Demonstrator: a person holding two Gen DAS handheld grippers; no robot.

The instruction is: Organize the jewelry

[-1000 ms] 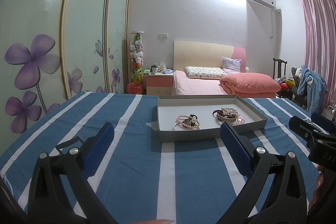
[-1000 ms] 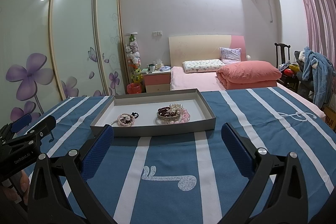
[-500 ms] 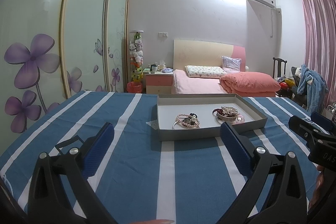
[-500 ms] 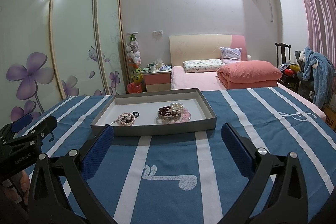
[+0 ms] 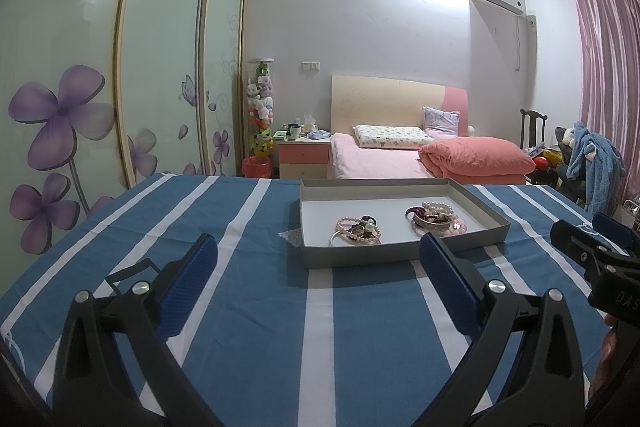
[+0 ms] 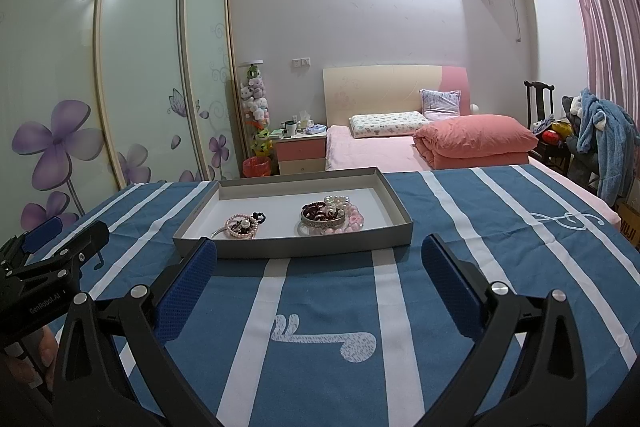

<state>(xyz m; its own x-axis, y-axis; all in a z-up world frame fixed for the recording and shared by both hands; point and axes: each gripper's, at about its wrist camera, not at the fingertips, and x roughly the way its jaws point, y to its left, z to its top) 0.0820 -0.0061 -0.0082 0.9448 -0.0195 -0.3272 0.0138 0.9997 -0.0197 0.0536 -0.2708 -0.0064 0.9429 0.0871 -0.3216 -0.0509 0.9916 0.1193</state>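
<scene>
Evidently light, loose and tangle-prone, the pink-and-white bead bracelet cluster [image 6: 241,226] lies at 11 o'clock inside the shallow grey cardboard tray [image 6: 296,247]; pinch one strand's outer loop; left gripper [image 5: 318,275] and right gripper [image 6: 319,277] both spread, empty.

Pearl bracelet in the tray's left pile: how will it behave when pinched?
Pearl bracelet is a string of small round beads, so likely floppy and light. It lies tangled with other pieces; lifting it may drag them. Smooth beads could slip from the pads.
</scene>
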